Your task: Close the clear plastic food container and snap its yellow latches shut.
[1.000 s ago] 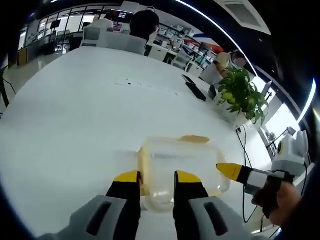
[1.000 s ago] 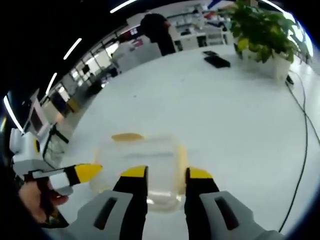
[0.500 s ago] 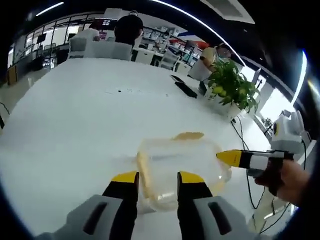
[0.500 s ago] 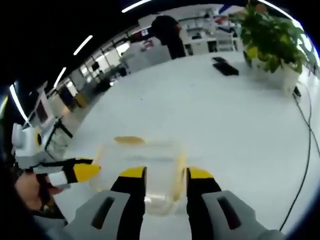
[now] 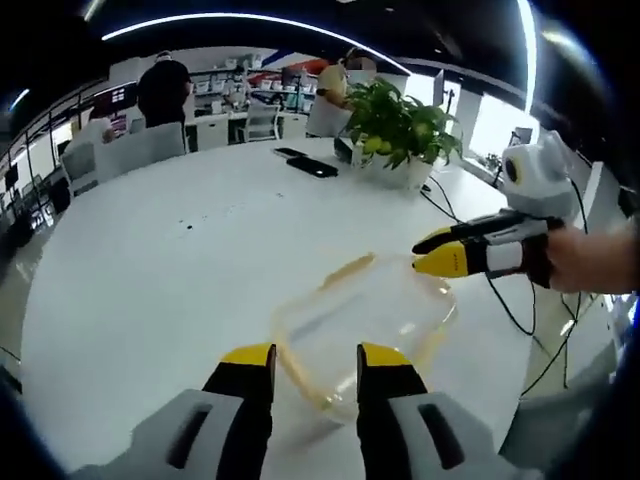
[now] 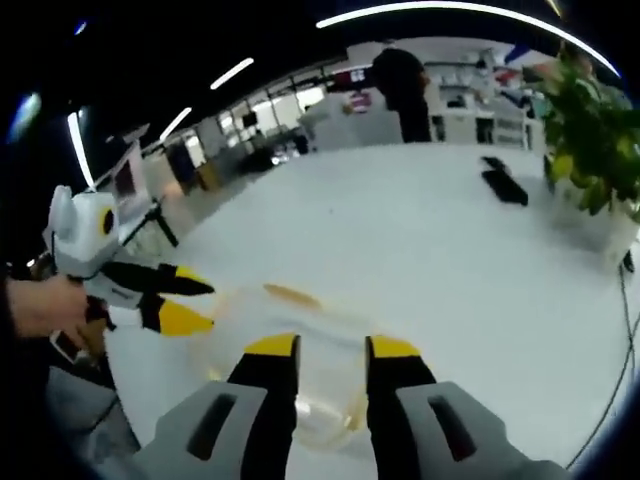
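Container between both tongs' open jaws

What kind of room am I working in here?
Most likely an open-plan office or lab. The work surface is a large white table with a potted plant on it, a person sits at its far end, and shelves and desks stand beyond under strip ceiling lights.

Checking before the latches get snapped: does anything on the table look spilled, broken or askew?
Nothing stands out. The clear plastic food container sits on the white table between the left gripper and the right gripper, with no spill or crack visible. Motion blur hides whether its yellow latches are snapped.
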{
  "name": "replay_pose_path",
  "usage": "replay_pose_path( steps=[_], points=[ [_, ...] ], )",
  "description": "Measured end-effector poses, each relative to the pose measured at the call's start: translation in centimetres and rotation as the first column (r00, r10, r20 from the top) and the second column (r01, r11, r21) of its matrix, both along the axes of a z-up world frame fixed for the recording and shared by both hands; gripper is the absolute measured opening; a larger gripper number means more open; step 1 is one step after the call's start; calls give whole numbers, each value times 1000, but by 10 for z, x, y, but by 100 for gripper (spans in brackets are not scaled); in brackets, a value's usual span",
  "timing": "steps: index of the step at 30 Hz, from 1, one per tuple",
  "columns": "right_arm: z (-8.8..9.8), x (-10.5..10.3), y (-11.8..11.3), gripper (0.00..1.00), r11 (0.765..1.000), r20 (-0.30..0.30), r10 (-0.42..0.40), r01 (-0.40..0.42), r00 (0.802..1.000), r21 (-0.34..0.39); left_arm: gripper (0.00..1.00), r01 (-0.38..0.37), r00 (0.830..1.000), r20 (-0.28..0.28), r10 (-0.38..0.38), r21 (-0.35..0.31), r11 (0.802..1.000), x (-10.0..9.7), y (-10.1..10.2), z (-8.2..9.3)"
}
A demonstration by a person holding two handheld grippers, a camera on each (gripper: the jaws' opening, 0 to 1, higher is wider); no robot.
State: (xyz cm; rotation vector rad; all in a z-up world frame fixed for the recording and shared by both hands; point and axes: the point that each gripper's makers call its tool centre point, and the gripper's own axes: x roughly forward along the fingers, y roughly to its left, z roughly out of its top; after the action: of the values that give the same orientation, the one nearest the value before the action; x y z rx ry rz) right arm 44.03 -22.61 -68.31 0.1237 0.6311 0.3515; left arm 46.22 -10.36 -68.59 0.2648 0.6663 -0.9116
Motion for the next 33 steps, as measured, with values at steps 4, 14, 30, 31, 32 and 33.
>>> replay_pose_path(
  steps=[4,14,30,31,32,33],
  points=[
    [0,1,12,21,994,17,111,-110,994,-19,26,110,993,46,-111,31,993,0,-10,7],
    [0,8,32,15,933,28,352,-349,935,-82,24,414,904,69,-423,111,903,-23,-47,4],
    [-7,15,43,17,891,19,446,-442,895,-106,24,491,865,55,-499,120,863,-38,-63,-2],
    [-7,16,44,17,890,19,447,-443,894,-106,24,491,865,54,-500,117,863,-39,-63,-2],
    [-7,16,45,18,890,20,448,-444,894,-106,24,493,864,56,-501,114,863,-40,-64,-1],
    [-7,16,46,18,889,20,449,-445,893,-106,24,495,862,56,-503,114,861,-41,-64,-1]
  ],
)
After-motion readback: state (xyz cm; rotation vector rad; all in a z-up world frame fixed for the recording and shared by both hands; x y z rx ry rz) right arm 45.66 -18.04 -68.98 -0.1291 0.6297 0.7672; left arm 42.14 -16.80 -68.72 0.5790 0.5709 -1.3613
